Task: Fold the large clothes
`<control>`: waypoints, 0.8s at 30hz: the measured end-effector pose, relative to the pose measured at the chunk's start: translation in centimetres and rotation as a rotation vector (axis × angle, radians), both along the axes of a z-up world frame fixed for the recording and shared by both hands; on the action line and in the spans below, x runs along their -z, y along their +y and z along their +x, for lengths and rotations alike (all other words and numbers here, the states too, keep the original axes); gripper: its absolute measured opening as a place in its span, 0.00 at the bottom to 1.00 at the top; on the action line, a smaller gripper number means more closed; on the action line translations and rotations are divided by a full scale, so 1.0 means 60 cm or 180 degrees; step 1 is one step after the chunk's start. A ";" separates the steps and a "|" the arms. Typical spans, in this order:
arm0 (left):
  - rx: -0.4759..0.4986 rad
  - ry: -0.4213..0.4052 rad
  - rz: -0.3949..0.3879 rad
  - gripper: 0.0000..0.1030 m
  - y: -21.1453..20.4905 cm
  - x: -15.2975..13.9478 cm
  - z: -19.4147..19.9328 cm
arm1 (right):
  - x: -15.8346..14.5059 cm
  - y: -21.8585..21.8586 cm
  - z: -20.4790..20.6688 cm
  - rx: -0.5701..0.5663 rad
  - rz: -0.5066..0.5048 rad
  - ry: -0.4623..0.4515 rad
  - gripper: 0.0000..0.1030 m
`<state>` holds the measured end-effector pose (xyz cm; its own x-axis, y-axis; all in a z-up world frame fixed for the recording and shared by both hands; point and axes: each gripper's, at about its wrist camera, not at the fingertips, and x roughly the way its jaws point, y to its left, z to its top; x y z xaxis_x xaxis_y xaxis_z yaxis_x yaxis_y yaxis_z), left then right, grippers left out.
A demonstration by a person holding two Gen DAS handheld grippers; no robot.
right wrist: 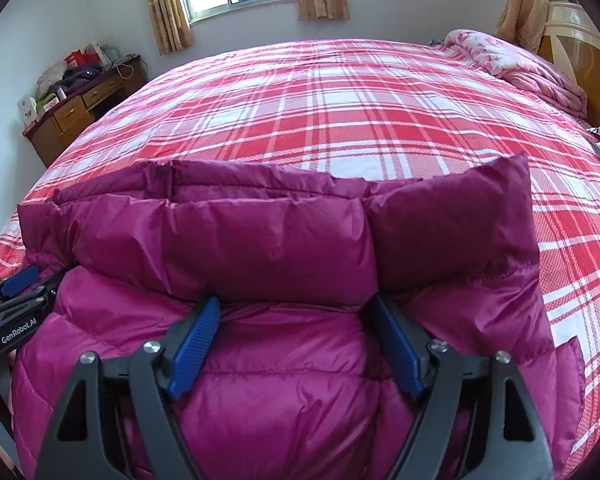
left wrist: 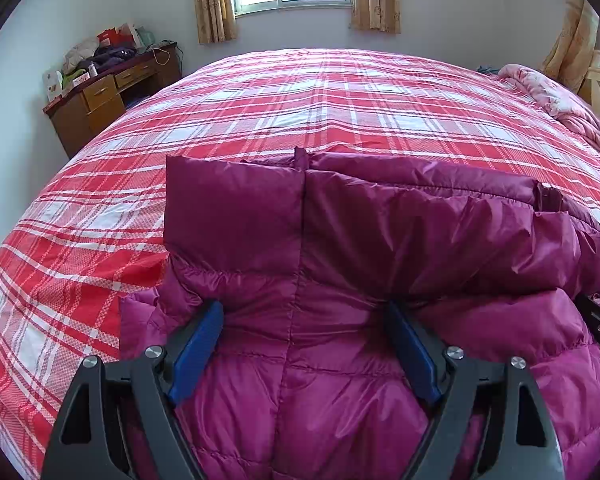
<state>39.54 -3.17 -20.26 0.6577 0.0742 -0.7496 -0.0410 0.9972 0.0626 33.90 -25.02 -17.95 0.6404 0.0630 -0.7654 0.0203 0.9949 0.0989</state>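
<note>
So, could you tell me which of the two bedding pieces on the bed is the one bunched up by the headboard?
The pale pink quilt, heaped by the headboard; the red plaid bedspread lies spread flat.

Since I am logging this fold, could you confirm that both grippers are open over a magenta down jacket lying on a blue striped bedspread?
Not quite: the bedspread is a red-and-white plaid, not blue striped, as both wrist views show. The rest holds: the left gripper and the right gripper are open over the magenta down jacket.
</note>
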 end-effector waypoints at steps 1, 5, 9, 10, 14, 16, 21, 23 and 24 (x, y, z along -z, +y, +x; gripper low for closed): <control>-0.0001 0.0001 0.0003 0.81 0.000 0.000 0.000 | 0.001 0.001 0.001 -0.0002 -0.0020 0.0012 0.79; -0.0004 0.0003 0.0008 0.81 0.000 0.001 0.001 | 0.004 0.009 0.005 -0.0005 -0.0158 0.0075 0.81; -0.0004 0.0007 0.0016 0.82 -0.001 0.002 0.001 | 0.007 0.014 0.007 -0.0003 -0.0244 0.0112 0.82; -0.0004 0.0009 0.0023 0.82 -0.001 0.002 0.001 | 0.008 0.014 0.007 -0.0002 -0.0251 0.0117 0.82; -0.0010 0.0022 0.0055 0.82 -0.005 0.005 0.004 | 0.009 0.017 0.009 0.0002 -0.0318 0.0140 0.83; -0.0015 0.0015 0.0079 0.82 -0.008 0.006 0.003 | 0.009 0.017 0.009 0.0001 -0.0335 0.0143 0.83; -0.0025 0.0009 0.0107 0.83 -0.010 0.007 0.005 | 0.005 0.020 0.009 0.0004 -0.0374 0.0137 0.82; -0.0027 0.0006 0.0114 0.83 -0.010 0.008 0.004 | -0.007 0.021 0.000 0.0045 -0.0377 0.0109 0.82; -0.0028 0.0009 0.0109 0.83 -0.010 0.008 0.004 | -0.013 0.021 -0.004 0.0080 -0.0364 0.0090 0.82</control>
